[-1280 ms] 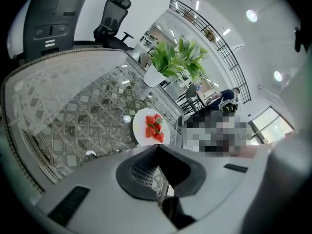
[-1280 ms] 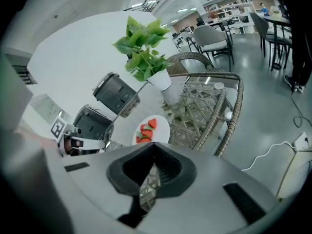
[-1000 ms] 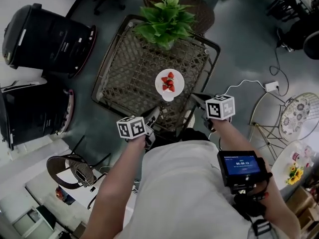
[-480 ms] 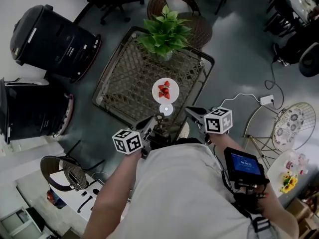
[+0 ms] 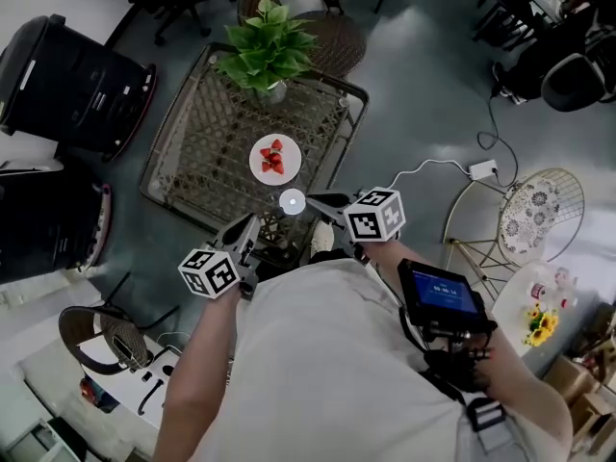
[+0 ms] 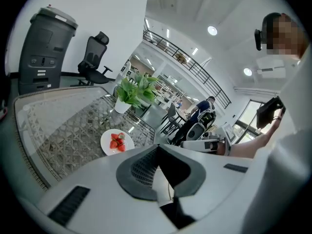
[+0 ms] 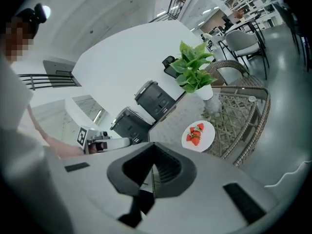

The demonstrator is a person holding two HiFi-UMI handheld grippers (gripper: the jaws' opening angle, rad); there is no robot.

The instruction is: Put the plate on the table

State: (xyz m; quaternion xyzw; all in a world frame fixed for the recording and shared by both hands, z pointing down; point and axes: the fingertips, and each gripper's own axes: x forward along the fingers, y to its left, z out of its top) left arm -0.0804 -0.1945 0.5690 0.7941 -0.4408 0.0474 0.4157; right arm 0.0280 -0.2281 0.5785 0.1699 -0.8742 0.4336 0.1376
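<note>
Glass over wicker weave makes up the surface (image 5: 192, 152), and in the head view it now shows further left than a second ago, since the camera has swung. The plate (image 5: 289, 166) keeps its spot on that surface, between the potted plant (image 5: 265, 51) and the near edge. Both tongs have dropped lower in that view and hang by the near edge, clear of the plate. I count one plate, one plant and two dark machines (image 5: 72, 85) on the floor at left. One clump of strawberries (image 5: 272, 158) lies on the plate, but I cannot count the berries. The left tongs (image 6: 156, 147) are clenched tip to tip on nothing, and the right tongs (image 7: 152, 145) are clenched and empty too.
</note>
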